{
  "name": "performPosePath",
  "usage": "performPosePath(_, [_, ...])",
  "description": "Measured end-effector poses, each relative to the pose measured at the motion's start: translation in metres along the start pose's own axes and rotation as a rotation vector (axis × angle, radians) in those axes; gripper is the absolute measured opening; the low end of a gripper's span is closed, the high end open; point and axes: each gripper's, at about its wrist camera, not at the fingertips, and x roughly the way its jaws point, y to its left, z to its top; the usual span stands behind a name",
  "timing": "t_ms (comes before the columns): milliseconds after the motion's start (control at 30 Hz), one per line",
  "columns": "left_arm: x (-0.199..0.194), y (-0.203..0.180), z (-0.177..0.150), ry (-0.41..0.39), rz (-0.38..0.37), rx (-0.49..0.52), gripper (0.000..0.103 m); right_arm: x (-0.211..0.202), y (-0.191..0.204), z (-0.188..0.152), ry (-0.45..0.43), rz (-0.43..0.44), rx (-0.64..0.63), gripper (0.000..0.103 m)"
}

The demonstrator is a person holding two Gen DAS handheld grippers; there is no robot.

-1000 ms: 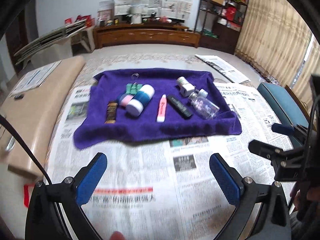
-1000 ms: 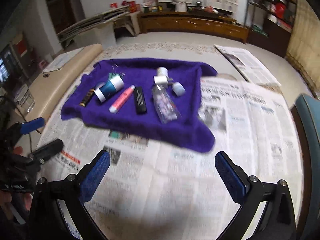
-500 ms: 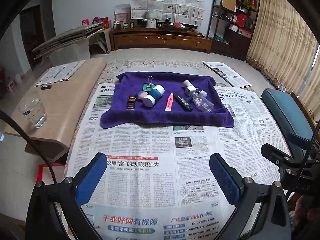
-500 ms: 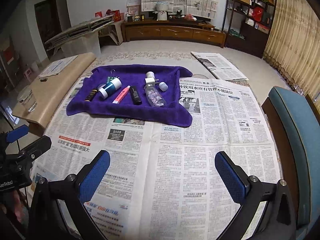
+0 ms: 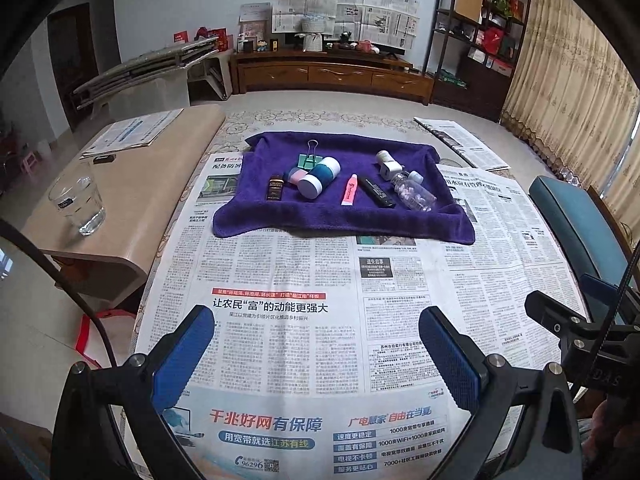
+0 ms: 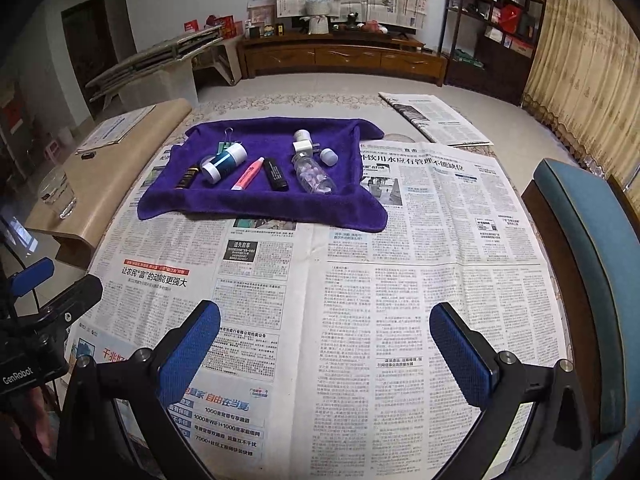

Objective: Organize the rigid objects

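Purple towel [image 5: 344, 216] on newspaper [image 5: 304, 320], bearing the objects — amber vial [image 5: 275, 189] at its left, teal jar [image 5: 319, 178], pink tube [image 5: 349, 189], black stick [image 5: 376, 191], clear bottle [image 5: 414, 197] at its right. Left gripper [image 5: 316, 354] and right gripper [image 6: 326, 346] hang near the towel's front edge — jaws wide, both empty.

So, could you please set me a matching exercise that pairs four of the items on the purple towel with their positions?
Things:
1. binder clip
2. pink tube
3. clear bottle
4. small brown bottle

Places on the towel:
A. leftmost in the row
B. right end, beside the black tube
C. middle, left of the black tube
D. far edge, behind the teal jar

Pairs: 1-D, 2-C, 3-B, 4-A
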Motion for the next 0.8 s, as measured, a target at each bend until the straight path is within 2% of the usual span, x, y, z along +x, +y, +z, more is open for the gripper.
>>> performPosePath(800, [0.0021,0.002,-0.003,0.006,-0.012,-0.003,0.103,-0.0029,0.004,-0.0023,0.001,0.001,-0.004,0.103])
